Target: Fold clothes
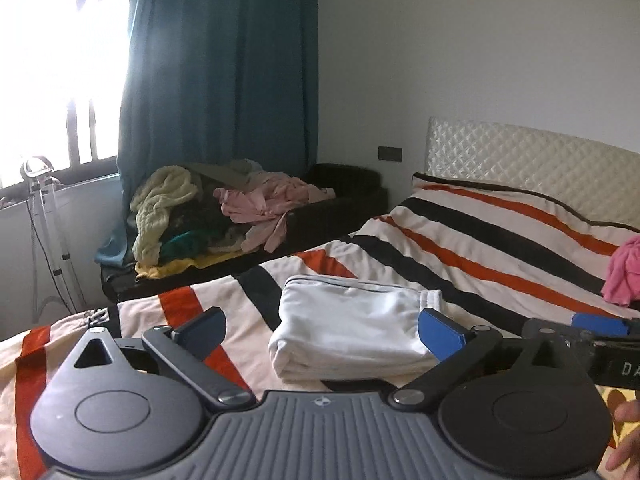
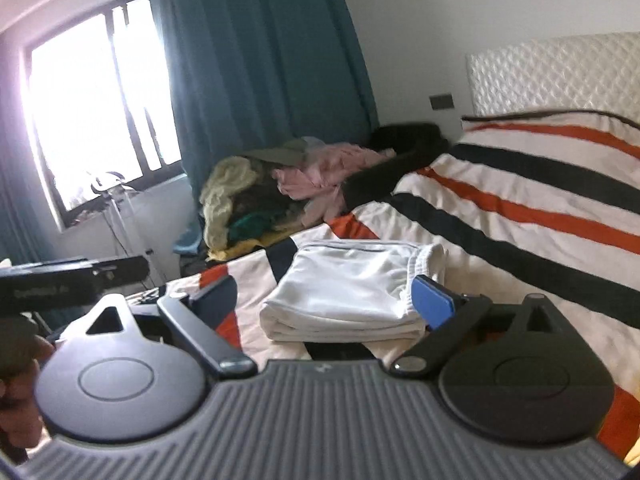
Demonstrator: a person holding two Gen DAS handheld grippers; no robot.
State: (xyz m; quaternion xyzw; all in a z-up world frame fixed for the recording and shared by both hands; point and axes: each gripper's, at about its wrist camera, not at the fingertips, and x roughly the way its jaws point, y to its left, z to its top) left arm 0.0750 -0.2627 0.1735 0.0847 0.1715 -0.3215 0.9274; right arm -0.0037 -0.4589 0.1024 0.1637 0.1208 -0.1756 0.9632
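A folded white garment point(image 1: 352, 326) point(image 2: 352, 292) lies flat on the striped bedspread point(image 1: 480, 248) point(image 2: 520, 184), a ribbed waistband showing at its right end. My left gripper point(image 1: 326, 332) hangs above the bed in front of the garment, its blue pads wide open with nothing between them. My right gripper point(image 2: 326, 300) is likewise open and empty, held above the garment's near edge. The right gripper's body point(image 1: 580, 344) shows at the right of the left wrist view; the left gripper's body point(image 2: 72, 276) shows at the left of the right wrist view.
A heap of unfolded clothes point(image 1: 208, 216) point(image 2: 280, 196) sits on a dark bench beside the bed, under a teal curtain point(image 1: 220, 72). A pink garment point(image 1: 624, 272) lies on the bed at right. A white quilted headboard point(image 1: 520, 156) stands behind. A tripod stand point(image 1: 44, 220) is by the window.
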